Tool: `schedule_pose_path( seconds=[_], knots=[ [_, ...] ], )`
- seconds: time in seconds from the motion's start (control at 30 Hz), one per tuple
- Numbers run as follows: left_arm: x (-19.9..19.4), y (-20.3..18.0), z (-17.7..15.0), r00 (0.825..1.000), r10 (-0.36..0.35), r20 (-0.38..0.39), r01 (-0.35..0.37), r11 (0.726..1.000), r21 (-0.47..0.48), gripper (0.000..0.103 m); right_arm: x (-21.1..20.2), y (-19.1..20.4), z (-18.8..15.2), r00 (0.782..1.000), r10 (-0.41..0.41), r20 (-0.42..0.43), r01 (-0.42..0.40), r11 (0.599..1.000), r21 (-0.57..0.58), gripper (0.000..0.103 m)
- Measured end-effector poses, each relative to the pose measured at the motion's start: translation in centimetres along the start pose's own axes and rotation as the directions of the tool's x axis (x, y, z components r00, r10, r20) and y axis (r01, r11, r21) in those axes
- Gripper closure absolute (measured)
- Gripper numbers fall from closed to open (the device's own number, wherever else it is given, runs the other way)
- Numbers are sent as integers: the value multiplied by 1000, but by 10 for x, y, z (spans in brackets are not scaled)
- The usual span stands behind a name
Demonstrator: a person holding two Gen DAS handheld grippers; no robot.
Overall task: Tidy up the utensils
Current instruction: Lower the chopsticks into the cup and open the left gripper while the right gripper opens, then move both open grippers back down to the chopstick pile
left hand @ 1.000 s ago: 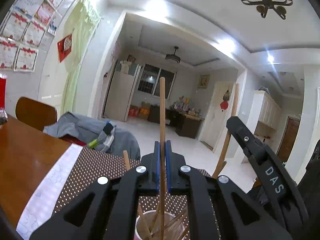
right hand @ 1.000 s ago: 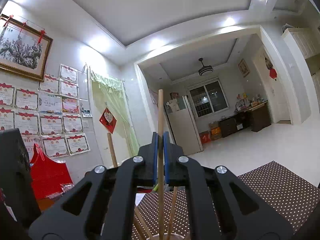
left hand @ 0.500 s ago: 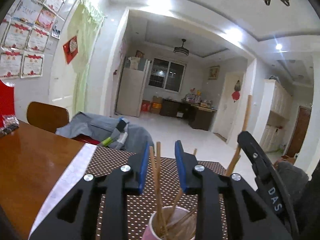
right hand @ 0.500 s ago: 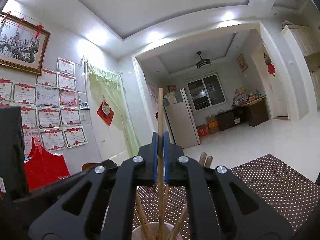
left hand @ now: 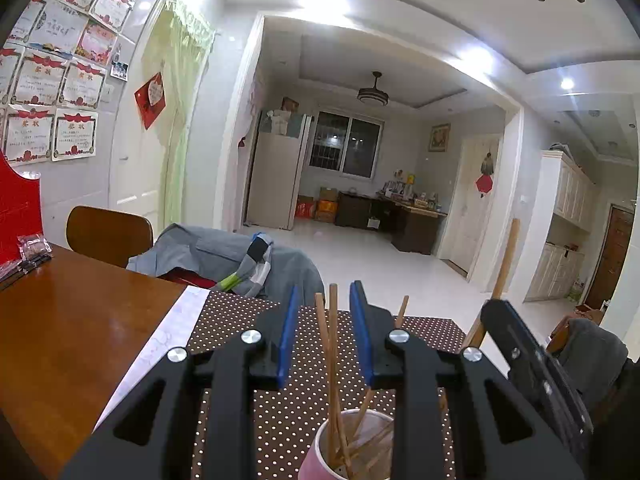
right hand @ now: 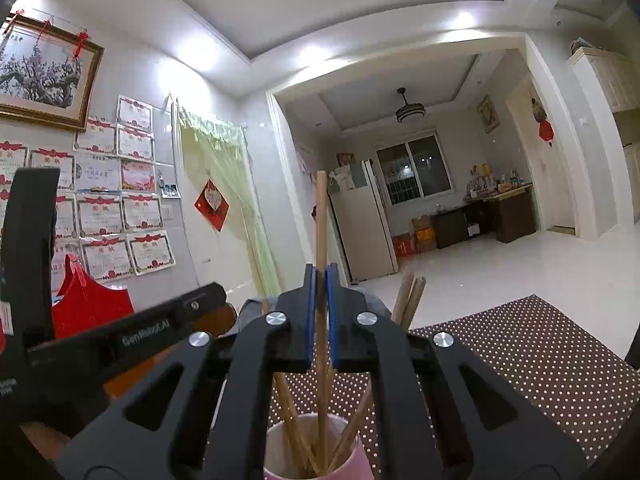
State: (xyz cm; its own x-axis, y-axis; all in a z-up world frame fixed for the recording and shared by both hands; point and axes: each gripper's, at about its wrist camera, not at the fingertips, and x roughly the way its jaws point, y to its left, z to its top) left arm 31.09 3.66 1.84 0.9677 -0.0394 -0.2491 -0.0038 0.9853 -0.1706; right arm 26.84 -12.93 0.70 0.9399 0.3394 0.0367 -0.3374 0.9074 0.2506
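Left wrist view: the left gripper (left hand: 325,328) has its blue pads parted, and its jaws have just been opening. Two chopsticks (left hand: 331,344) stand loose in the gap between the pads, touching neither, their lower ends down in the pink cup (left hand: 320,456) just below and ahead of the fingers. More sticks lean inside the cup. The cup sits on a dotted brown mat (left hand: 248,312) that runs forward from under the gripper, with the wooden table (left hand: 72,320) off to its left. To the right the other gripper shows edge-on, with a long stick rising from it.

Right wrist view: the right gripper (right hand: 321,300) is clamped tight on a single chopstick (right hand: 321,220), which stands upright, its top well above the pads and its lower end reaching into the pink cup (right hand: 276,452) directly beneath. Several sticks already lean in that cup, two tips showing just right of the fingers. The left gripper's black frame crosses at the left.

Judged from this, the left hand's stick is delivered, and the right hand's stick is placed over the cup but not yet let go. Whether more utensils wait elsewhere cannot be told.
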Motion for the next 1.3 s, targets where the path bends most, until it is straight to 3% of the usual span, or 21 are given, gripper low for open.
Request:
schedule_pose_path(
  seconds=[0.23, 0.27, 0.3, 0.37, 0.77, 0.9, 1.3],
  knots=[
    [-3, 2, 1, 1000, 1, -8, -1, 1000, -3, 77, 1, 2, -2, 999, -7, -53, 6, 1000, -17, 95],
    [-3, 2, 1, 1000, 1, -7, -1, 1000, -7, 77, 1, 2, -2, 998, -13, -58, 12, 1000, -15, 89],
    [-4, 2, 1, 1000, -3, -7, 3, 1000, -9, 76, 1, 2, -2, 998, -18, -63, 18, 1000, -12, 69],
    [-4, 2, 1, 1000, -3, -8, 3, 1000, -9, 75, -1, 0, 0, 998, -27, -55, 27, 1000, -3, 44],
    [-25, 2, -4, 1000, 9, -29, -9, 1000, 12, 74, -20, 2, 10, 996, -73, -57, 74, 997, 9, 44],
    [-47, -2, -5, 1000, 14, -21, -14, 999, 30, 64, -34, 4, 11, 994, -80, -76, 82, 997, 13, 44],
    [-120, -14, -4, 1000, 0, -4, 0, 999, 52, 60, -102, 15, 38, 990, -105, -95, 105, 994, -6, 43]
  ],
)
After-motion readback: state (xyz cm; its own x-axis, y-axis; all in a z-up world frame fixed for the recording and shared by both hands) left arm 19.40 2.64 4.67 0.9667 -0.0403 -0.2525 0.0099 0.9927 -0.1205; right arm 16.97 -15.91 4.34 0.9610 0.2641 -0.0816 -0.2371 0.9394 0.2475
